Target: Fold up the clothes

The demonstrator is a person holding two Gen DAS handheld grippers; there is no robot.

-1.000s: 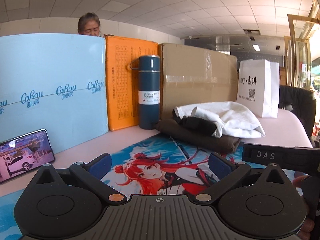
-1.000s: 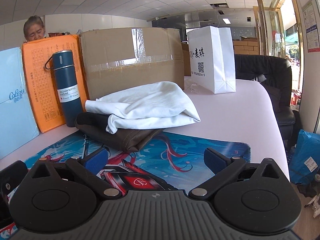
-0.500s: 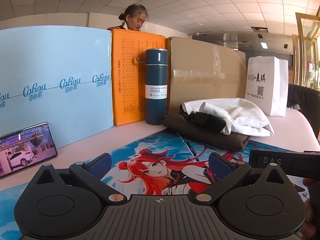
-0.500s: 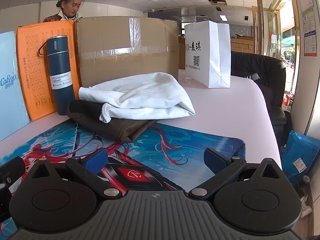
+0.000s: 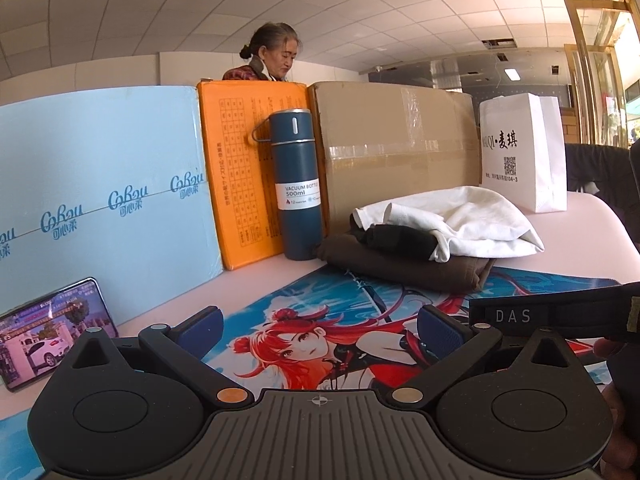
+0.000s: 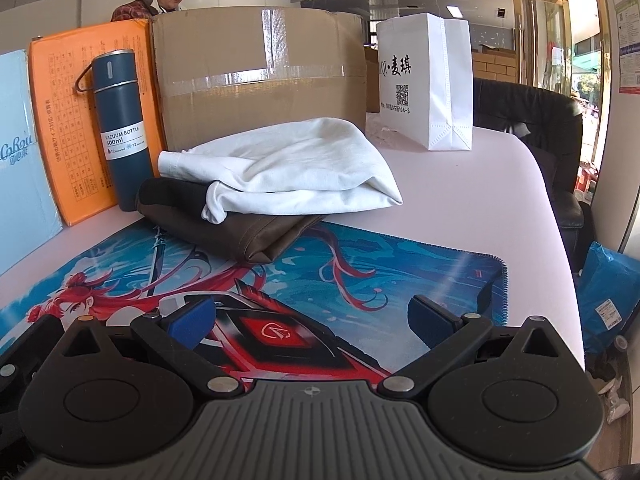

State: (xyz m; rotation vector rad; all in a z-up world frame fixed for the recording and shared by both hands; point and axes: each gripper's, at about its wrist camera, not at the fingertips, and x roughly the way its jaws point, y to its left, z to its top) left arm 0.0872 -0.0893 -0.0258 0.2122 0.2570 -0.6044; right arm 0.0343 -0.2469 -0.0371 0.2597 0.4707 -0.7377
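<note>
Clothes pile (image 6: 276,172): white over brown, far mat edge, beside flask (image 6: 120,128)
L gripper (image 5: 320,320), R gripper (image 6: 312,316): wide open, nothing held
Risk: layers dragged together; flask toppled if pile is tugged

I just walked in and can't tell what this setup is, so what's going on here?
A person holds a two-finger gripper in each hand over an anime desk mat, set to fold clothes. Neither has touched anything: the left gripper and right gripper are both open and empty. The pile waits ahead at the mat's far edge, a white garment over a black garment and a brown garment, beside a blue vacuum bottle. A woman stands behind the boxes.
</note>
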